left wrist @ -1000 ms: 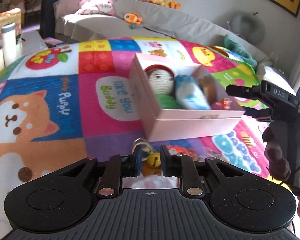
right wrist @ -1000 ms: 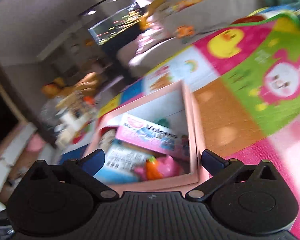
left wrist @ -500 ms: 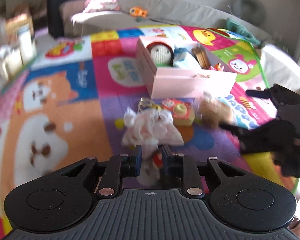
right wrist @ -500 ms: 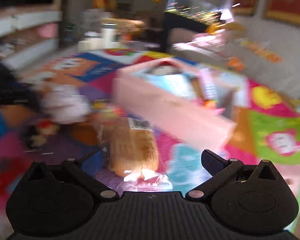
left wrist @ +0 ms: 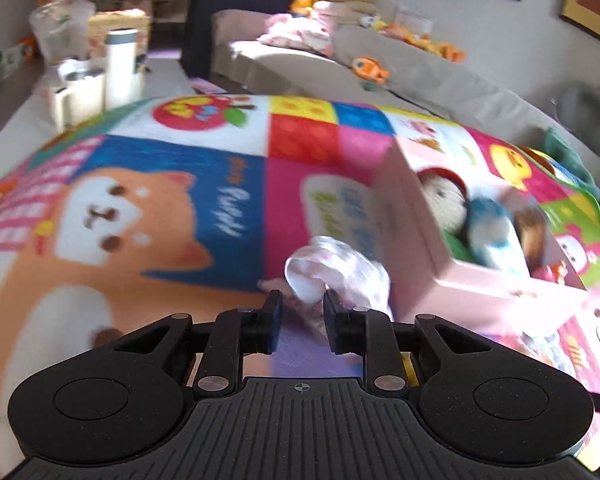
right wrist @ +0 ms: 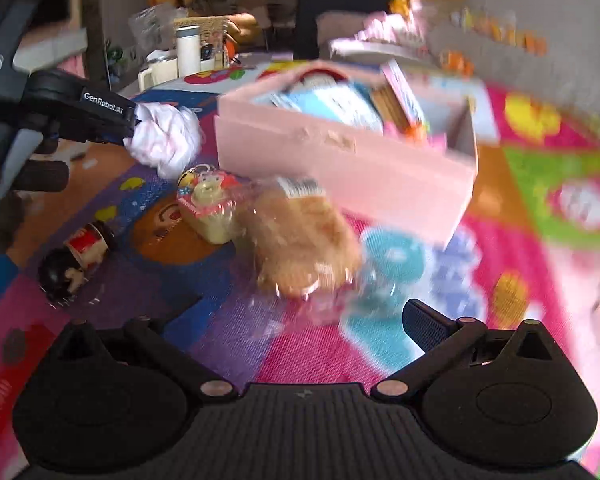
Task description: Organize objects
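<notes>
Carrying a crumpled white cloth bundle [left wrist: 332, 268], the left hand-held gripper [left wrist: 299, 312] pinches it beside the pink box [left wrist: 496, 296] on the play mat [left wrist: 140, 200]. Next, I judge, it lifts over the wall and releases. The right hand-held gripper [right wrist: 260, 332] hangs spread above a bagged brown toy [right wrist: 304, 240]; motion blur hides the box's contents.

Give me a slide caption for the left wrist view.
Left gripper carries a white crumpled bundle toward the pink box on the play mat.

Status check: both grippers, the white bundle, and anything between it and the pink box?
Left gripper shut on white cloth bundle, lifted beside pink box. Right gripper open, empty. Bagged bread on mat; path looks clear.
</notes>
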Motion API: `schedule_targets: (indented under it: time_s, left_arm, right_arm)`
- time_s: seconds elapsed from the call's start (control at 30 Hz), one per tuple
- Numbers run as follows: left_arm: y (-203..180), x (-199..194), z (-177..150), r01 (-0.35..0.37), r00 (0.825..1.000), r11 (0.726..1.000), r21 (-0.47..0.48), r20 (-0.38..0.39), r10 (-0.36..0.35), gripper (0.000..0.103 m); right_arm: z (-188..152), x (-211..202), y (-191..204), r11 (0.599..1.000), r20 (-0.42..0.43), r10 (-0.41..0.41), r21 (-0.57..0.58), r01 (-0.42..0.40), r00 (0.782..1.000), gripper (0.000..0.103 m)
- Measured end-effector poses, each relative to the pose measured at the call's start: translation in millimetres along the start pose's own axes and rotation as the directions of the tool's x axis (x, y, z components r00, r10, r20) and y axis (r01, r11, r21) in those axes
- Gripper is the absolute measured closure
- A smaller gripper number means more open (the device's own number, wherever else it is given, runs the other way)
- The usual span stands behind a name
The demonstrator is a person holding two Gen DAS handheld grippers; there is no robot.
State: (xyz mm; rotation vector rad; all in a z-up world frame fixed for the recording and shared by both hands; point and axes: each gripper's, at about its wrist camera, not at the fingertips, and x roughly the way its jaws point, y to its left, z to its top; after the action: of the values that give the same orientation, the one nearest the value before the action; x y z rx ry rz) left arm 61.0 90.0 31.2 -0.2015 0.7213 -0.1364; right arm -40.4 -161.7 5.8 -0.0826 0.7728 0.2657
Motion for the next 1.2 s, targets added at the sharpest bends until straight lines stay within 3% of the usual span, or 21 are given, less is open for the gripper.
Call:
schedule_targets:
  time_s: [0.1,0.17,0.23,0.3,0.37,0.47,0.6,0.83,0.97,1.03,1.13,1.2]
  left_arm:
    - [10,-21,-3,0.015,1.0,0.999,0.037,-0.011,-0.015,0.078]
    - [14,-38,-13,0.096,0.994,0.995,0.038,-0.062,-0.094,0.078]
    - [13,-56,-27,0.235,0.964,0.972,0.008,-0.126,-0.232,0.078]
    - [3,-76,-45,0.309,0.94,0.951,0.005,-0.154,-0.305,0.078]
    - [-16,-86,-61,0.298,0.942,0.953,0.055,-0.181,-0.284,0.078]
    - [-38,-80,-75,0.206,0.967,0.969,0.137,-0.182,-0.18,0.07]
    - [-47,-61,-81,0.186,0.96,0.975,0.123,-0.235,-0.153,0.068]
    - [-45,-50,-71,0.177,0.965,0.983,0.049,-0.206,-0.163,0.069]
    - [-45,-51,-74,0.19,0.964,0.979,0.074,-0.204,-0.172,0.07]
    - [-44,-53,-75,0.197,0.963,0.978,0.071,-0.203,-0.179,0.07]
    - [-41,-56,-77,0.205,0.962,0.977,0.066,-0.199,-0.188,0.07]
    - [-41,-59,-79,0.204,0.963,0.976,0.072,-0.196,-0.186,0.07]
  right_arm:
    - [-2,-3,-3,1.0,-0.007,0.02,-0.01,-0.02,1.0,0.0]
    - [-3,-3,-1,1.0,-0.008,0.01,-0.021,-0.01,1.0,0.0]
    - [-3,-3,-1,1.0,-0.008,0.01,-0.022,-0.01,1.0,0.0]
    - [-2,-3,0,1.0,-0.001,0.007,-0.024,-0.007,1.0,0.0]
    - [-2,-3,0,1.0,0.0,0.007,-0.024,-0.007,1.0,0.0]
    - [-2,-3,0,1.0,0.002,0.005,-0.027,-0.005,1.0,0.0]
    - [-3,-4,1,1.0,0.007,0.002,-0.031,-0.002,1.0,0.0]
    - [-1,-6,2,0.999,0.02,0.0,-0.037,0.001,1.0,0.0]
    - [8,-17,11,0.994,0.119,-0.024,-0.099,0.036,0.993,0.001]
    - [18,-19,13,0.992,0.141,-0.012,-0.12,0.029,0.99,0.008]
    - [34,-6,11,0.992,0.124,0.008,-0.125,0.007,0.992,0.01]
    - [41,11,7,0.994,0.07,0.003,-0.106,0.005,0.998,0.016]
